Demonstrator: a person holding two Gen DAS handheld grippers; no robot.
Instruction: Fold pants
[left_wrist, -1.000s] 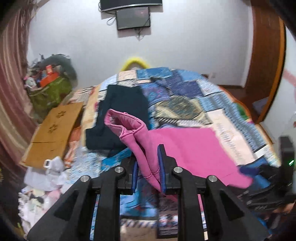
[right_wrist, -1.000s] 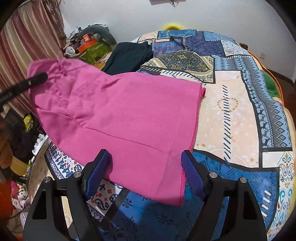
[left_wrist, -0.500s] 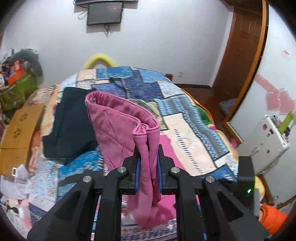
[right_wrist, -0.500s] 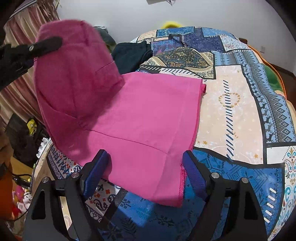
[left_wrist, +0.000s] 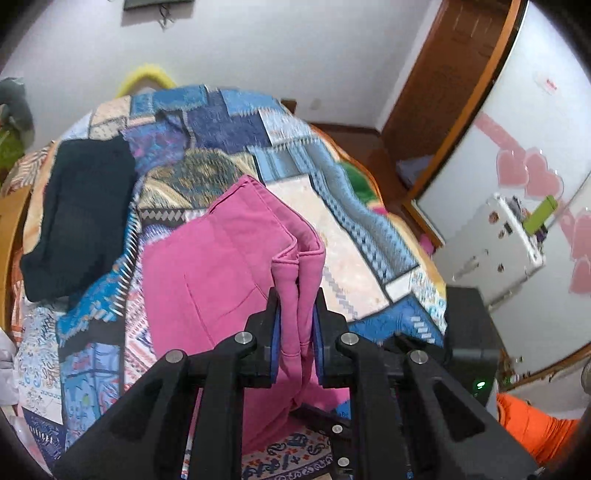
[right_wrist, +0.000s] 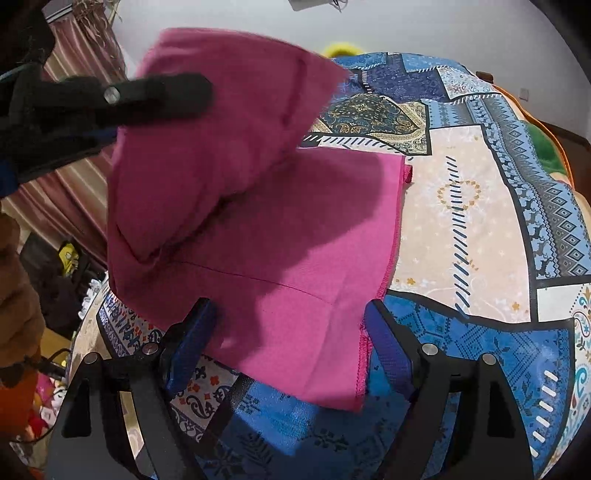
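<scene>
The pink pants lie on the patchwork bedspread with their leg hems toward the bed's middle. My left gripper is shut on the bunched waist end of the pants and holds it raised above the flat part, arching over it. In the right wrist view the left gripper shows at upper left with that lifted fold. My right gripper is open, its fingers either side of the near edge of the flat pants, holding nothing.
A dark folded garment lies on the bed's far left. A wooden door and a white appliance stand to the right. Striped curtains and floor clutter lie left of the bed.
My left gripper has lifted the waist end of the pants and swung it up and over toward the leg hems. The right gripper has stayed open by the near edge.
</scene>
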